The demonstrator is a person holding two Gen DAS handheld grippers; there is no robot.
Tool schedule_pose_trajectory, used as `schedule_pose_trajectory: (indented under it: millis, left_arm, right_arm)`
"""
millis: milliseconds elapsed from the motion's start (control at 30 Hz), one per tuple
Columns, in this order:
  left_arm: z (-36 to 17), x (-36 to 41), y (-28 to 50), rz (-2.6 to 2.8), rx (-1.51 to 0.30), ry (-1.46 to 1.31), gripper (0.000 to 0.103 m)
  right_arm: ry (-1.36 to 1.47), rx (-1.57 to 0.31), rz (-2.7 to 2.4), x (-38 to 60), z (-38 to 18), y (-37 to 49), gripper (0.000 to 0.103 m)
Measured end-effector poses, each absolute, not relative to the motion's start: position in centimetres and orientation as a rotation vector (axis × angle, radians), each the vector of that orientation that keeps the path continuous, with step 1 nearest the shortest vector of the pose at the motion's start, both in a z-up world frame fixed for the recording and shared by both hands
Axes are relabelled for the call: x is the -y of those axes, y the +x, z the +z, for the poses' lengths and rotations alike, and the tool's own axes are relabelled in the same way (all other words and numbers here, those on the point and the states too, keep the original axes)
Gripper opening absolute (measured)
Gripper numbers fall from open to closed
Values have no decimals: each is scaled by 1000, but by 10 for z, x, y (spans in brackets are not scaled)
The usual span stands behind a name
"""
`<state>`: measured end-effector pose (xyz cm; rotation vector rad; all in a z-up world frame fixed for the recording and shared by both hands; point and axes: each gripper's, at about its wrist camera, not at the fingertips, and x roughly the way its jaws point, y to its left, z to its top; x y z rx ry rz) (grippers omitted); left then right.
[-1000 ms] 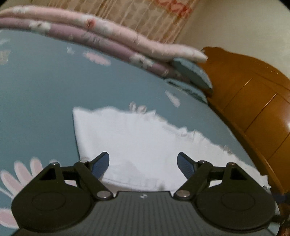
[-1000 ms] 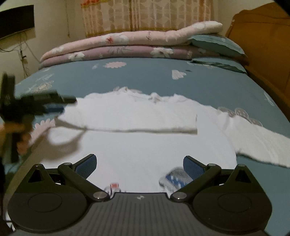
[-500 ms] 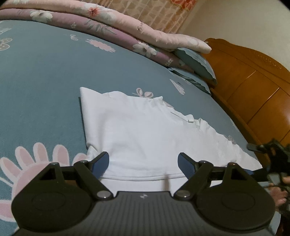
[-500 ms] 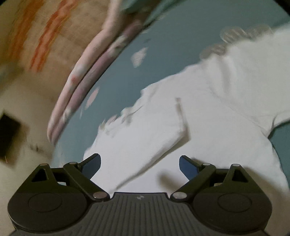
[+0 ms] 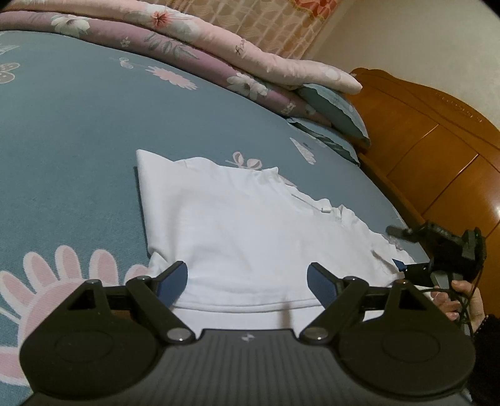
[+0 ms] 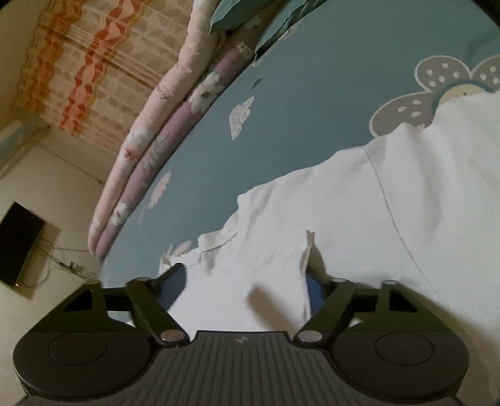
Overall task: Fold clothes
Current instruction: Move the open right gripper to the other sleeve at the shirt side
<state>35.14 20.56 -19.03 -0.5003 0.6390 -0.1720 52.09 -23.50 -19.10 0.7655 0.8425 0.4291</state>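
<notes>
White garment (image 5: 250, 237) (bedspread (image 5: 68, 131)), right gripper (image 6: 247, 284) closing

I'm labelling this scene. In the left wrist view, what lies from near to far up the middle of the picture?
left gripper → white garment → blue bedspread → purple quilt → pink quilt → curtain

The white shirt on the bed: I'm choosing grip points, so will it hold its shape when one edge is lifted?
Probably not. The white shirt lies limp with soft folds, so a lifted edge would likely droop. It looks thin and light, likely dragging across the blue bedsheet. The right gripper jaws are closing around a fold.
</notes>
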Motion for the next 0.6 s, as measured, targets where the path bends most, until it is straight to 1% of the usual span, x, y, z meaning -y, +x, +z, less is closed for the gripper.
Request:
schedule_pose_trajectory:
  millis: [33, 100, 167, 433, 600]
  left_arm:
    - [-190, -206, 351, -173, -639, -501, 84]
    - [-190, -206, 352, -175, -639, -502, 84]
    - [-190, -207, 352, -177, -639, -503, 84]
    - [-191, -208, 353, -183, -639, -507, 84]
    - [-191, -207, 353, -183, -640, -495, 84]
  right_arm:
    - [759, -847, 427, 236, -191, 520, 64]
    - [762, -855, 437, 238, -194, 516, 53]
    - [769, -848, 443, 240, -196, 512, 50]
    - [834, -894, 515, 256, -206, 521, 50]
    - [774, -902, 517, 249, -198, 517, 52]
